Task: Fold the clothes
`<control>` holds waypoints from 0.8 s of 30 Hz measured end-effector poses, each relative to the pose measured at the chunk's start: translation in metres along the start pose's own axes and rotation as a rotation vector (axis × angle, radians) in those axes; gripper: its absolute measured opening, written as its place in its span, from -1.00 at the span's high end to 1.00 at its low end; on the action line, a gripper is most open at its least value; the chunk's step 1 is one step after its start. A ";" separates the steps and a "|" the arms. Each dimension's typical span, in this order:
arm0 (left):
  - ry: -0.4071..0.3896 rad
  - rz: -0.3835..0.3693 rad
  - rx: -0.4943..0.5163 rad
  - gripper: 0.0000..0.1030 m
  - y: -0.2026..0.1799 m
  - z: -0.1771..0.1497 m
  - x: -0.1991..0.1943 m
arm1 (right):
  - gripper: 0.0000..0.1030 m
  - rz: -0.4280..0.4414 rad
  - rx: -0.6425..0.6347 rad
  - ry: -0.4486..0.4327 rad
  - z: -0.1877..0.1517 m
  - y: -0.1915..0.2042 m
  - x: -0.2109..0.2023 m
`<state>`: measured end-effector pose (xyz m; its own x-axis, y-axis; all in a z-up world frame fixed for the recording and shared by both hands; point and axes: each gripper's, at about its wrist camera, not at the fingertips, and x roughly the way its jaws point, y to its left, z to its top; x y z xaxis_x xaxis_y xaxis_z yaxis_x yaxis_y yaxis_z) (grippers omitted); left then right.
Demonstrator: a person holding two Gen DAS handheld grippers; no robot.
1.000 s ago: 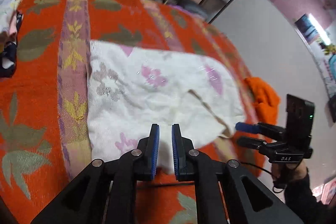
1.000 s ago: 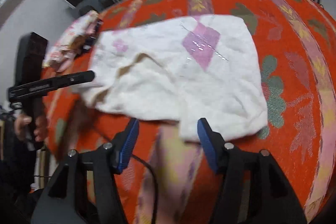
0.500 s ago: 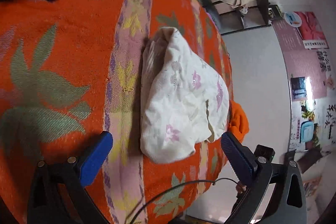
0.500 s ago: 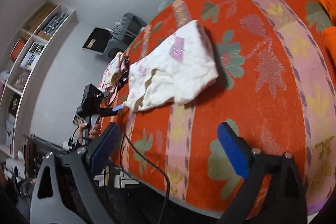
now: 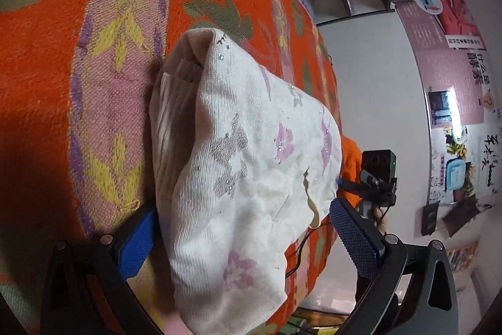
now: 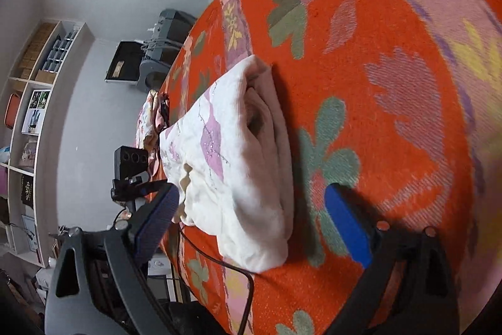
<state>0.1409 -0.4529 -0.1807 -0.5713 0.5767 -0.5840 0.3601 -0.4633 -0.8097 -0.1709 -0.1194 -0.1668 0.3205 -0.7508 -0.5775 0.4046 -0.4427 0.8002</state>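
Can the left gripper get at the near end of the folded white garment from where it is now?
Probably yes. The left gripper has its jaws wide open on either side of the folded white garment, and nothing lies between them and the cloth on the orange blanket. The right gripper straddles the opposite end.

An orange flowered blanket (image 5: 47,83) is spread over the bed; a folded white garment (image 5: 244,165) lies on it at frame centre.
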 end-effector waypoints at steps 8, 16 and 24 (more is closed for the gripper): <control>0.045 -0.091 0.013 -1.00 -0.005 0.003 0.014 | -1.00 0.039 -0.061 0.162 0.031 0.020 0.057; 0.048 0.134 -0.014 0.52 -0.005 0.000 0.014 | 0.58 -0.040 -0.039 0.159 0.028 0.000 0.057; -0.026 0.074 -0.011 0.62 -0.011 -0.007 0.007 | 0.65 -0.049 -0.125 0.073 0.018 0.024 0.041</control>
<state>0.1382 -0.4395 -0.1760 -0.5615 0.5233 -0.6410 0.4101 -0.4969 -0.7648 -0.1632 -0.1691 -0.1685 0.3574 -0.6905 -0.6289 0.5235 -0.4095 0.7472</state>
